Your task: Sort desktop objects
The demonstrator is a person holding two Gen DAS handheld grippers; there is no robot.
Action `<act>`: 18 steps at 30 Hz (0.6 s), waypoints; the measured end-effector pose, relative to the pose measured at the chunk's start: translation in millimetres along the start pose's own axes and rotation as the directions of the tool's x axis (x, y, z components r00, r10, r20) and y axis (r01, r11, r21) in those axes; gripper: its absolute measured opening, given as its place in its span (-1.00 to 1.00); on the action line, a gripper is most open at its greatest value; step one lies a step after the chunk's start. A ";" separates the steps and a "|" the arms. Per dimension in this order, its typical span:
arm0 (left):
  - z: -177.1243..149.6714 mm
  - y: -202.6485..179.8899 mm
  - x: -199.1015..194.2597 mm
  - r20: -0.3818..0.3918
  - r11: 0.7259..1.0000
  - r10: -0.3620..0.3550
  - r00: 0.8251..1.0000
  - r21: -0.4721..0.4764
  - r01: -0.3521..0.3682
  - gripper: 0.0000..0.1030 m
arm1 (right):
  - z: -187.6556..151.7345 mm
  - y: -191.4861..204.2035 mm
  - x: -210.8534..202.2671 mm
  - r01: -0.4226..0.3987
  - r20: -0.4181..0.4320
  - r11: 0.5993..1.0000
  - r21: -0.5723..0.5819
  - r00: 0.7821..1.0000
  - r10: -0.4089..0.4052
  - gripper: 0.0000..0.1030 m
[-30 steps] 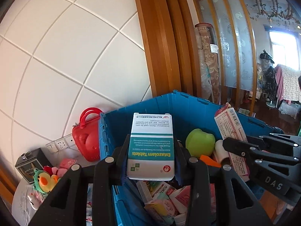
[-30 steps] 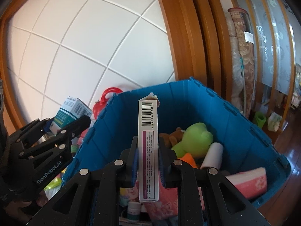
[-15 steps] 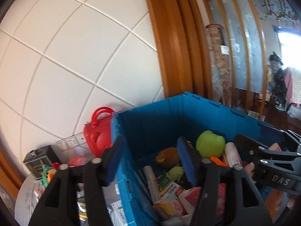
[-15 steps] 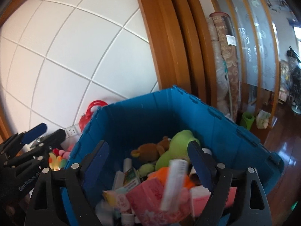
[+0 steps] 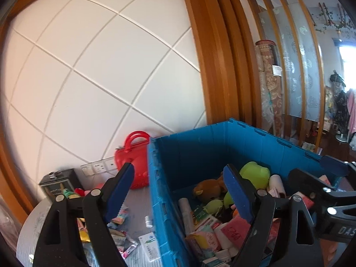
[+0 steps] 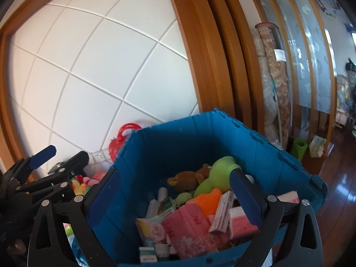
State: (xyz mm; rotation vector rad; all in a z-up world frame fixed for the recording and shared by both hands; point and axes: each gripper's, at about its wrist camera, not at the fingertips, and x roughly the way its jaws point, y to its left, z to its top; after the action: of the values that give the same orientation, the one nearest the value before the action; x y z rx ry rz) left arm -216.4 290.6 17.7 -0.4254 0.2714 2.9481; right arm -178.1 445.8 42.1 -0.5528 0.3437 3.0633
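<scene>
White tiled wall and wood trim behind, grey tabletop [image 5: 135,222] below. Left gripper [image 5: 178,191] was spread wide, nothing between the pads, straddling the near-left wall of the blue crate [image 5: 244,142]; one finger hung over the table, the other over the crate contents. Right gripper [image 6: 175,193] was likewise released and empty, centred above the crate interior. Judgement: both hovered high to clear the rim.

Crate held the sorted pile: green plush [image 6: 219,173], brown bear plush [image 6: 187,179], orange item [image 6: 205,200], pink tissue pack [image 6: 191,229], medicine boxes [image 6: 222,211]. Loose stacking, nothing aligned, probably dropped in, not placed.

Unsorted stuff was on the table left of the crate: white box [image 5: 149,245], small vial [image 5: 148,221], sachets [image 5: 121,217], dark tin [image 5: 59,182], red handbag [image 5: 135,153] against the wall, touching the crate's corner. Task looked partly done.
</scene>
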 end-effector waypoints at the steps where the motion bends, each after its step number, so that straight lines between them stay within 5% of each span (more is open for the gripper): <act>1: -1.9 -0.2 -3.5 0.003 1.000 0.018 1.000 -0.002 -0.018 0.61 | -1.3 1.5 -4.6 -0.005 0.004 1.000 -0.006 1.000 0.005 0.93; 3: -9.3 2.3 -15.6 0.012 0.999 0.054 0.998 -0.003 -0.054 0.65 | -5.4 5.5 -15.1 -0.021 0.013 1.000 -0.015 1.000 0.021 0.93; 7: -23.0 16.9 -37.1 0.005 0.999 0.012 1.000 -0.035 -0.012 0.88 | -15.7 14.4 -37.7 -0.037 0.023 0.999 -0.027 0.999 0.037 0.93; 18: -62.2 75.8 -113.8 0.010 0.999 -0.012 1.000 -0.044 0.013 0.89 | -70.9 69.6 -118.8 -0.012 0.018 0.999 -0.029 1.000 0.012 0.95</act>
State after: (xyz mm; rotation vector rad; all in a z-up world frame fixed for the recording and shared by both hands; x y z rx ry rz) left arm -105.1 190.6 4.1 -0.4169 0.2017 2.9481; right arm -45.7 365.9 33.3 -0.5259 0.3033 3.0877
